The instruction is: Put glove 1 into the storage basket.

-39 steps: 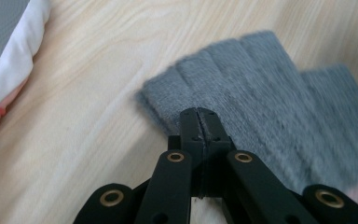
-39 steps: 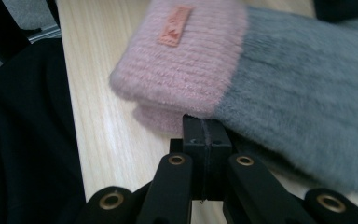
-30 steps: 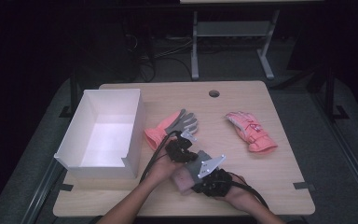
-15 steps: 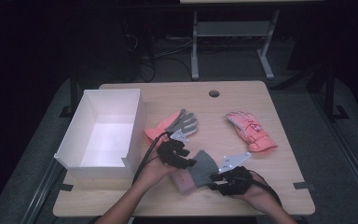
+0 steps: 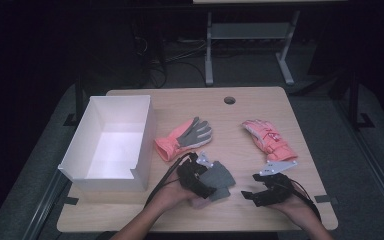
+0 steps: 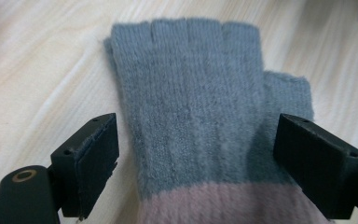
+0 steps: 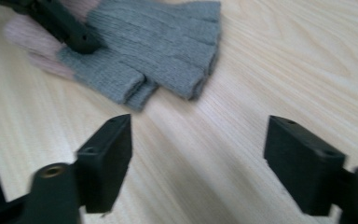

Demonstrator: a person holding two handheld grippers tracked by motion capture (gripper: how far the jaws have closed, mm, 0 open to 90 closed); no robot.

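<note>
The grey fingerless glove (image 6: 191,107) is laid flat on the table (image 5: 260,105); the left gripper (image 6: 198,161) has just been opened around it, the right gripper (image 7: 198,161) opened beside it, empty.

No legible text, label, brand, number or sign on any item. Pink glove (image 5: 269,138) at the right of the table: pale marking on its back, too small to read. Grey knit glove (image 6: 191,98): plain knit, no tag or lettering on the face that shows
</note>
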